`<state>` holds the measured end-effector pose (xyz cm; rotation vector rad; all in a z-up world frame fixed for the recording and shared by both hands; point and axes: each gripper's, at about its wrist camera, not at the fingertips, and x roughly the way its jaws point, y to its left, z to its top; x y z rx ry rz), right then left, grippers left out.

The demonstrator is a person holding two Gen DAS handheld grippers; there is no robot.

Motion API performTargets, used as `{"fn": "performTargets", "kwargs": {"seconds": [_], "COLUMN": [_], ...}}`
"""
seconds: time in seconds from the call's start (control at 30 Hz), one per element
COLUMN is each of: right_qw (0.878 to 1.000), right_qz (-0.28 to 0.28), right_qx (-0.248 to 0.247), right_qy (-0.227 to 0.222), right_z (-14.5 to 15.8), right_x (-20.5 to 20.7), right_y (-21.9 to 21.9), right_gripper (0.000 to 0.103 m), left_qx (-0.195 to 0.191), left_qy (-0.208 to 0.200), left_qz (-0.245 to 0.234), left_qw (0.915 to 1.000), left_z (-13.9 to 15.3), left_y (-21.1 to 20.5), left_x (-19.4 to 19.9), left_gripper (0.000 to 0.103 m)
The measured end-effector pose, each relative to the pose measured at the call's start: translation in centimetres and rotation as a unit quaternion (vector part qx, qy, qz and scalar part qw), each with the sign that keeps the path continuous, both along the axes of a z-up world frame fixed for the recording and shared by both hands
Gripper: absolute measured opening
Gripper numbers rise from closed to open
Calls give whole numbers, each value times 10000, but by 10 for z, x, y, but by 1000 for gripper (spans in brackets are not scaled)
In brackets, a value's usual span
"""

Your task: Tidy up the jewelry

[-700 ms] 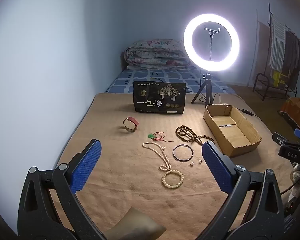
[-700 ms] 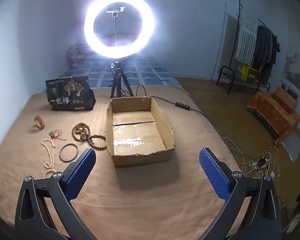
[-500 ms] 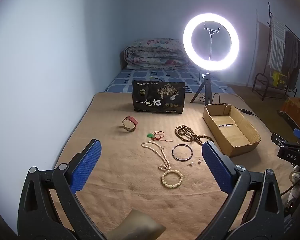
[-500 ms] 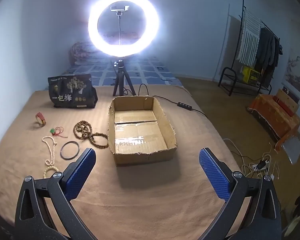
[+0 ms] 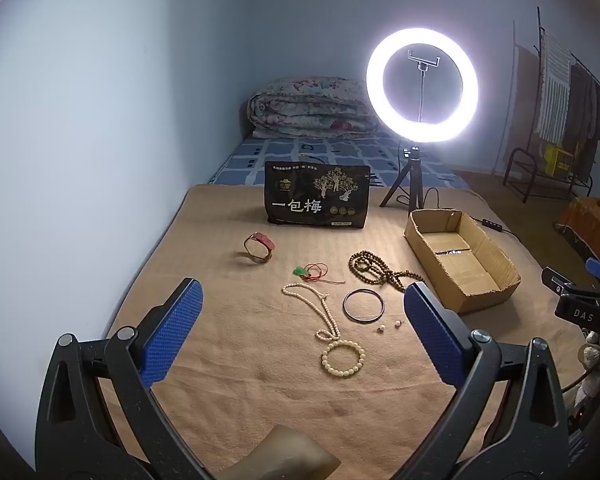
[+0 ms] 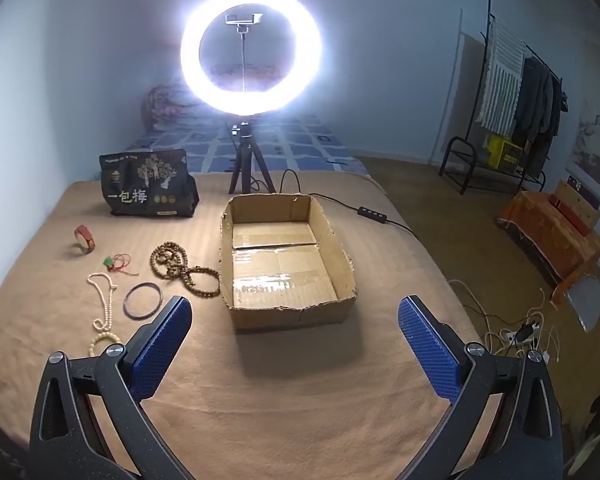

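Note:
Jewelry lies on a tan blanket (image 5: 260, 380): a red bracelet (image 5: 259, 246), a green pendant on red cord (image 5: 310, 273), a brown bead string (image 5: 374, 270), a white bead necklace (image 5: 320, 308), a white bead bracelet (image 5: 343, 354), a dark bangle (image 5: 363, 305) and two small earrings (image 5: 388, 326). An empty cardboard box (image 6: 284, 256) stands right of them. My left gripper (image 5: 300, 312) is open and empty, above the near jewelry. My right gripper (image 6: 294, 330) is open and empty, in front of the box. The box also shows in the left wrist view (image 5: 460, 260).
A lit ring light on a tripod (image 6: 250, 48) stands behind the box, its cable (image 6: 372, 214) running right. A black snack bag (image 5: 316, 200) stands at the back. A folded quilt (image 5: 312, 108) lies beyond. The bed's right edge drops to a floor with cables (image 6: 516, 332).
Both views have shifted slightly; the right gripper has turned a little left so the box sits more centrally. Nothing on the blanket has moved.

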<state>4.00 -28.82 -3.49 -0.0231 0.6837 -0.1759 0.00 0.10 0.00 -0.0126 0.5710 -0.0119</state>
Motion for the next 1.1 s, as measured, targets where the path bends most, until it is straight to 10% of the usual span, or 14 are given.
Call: {"fn": "performTargets", "kwargs": {"seconds": [1.1], "right_qw": [9997], "right_qz": [194], "right_qx": [133], "right_qy": [-26], "right_z": [1], "right_x": [4], "right_y": [3], "right_gripper": [103], "left_qx": [-5], "left_qy": [10], "left_qz": [2], "left_qw": [10000], "left_z": [1], "left_y": [-10], "left_x": [-4], "left_gripper": [102]}}
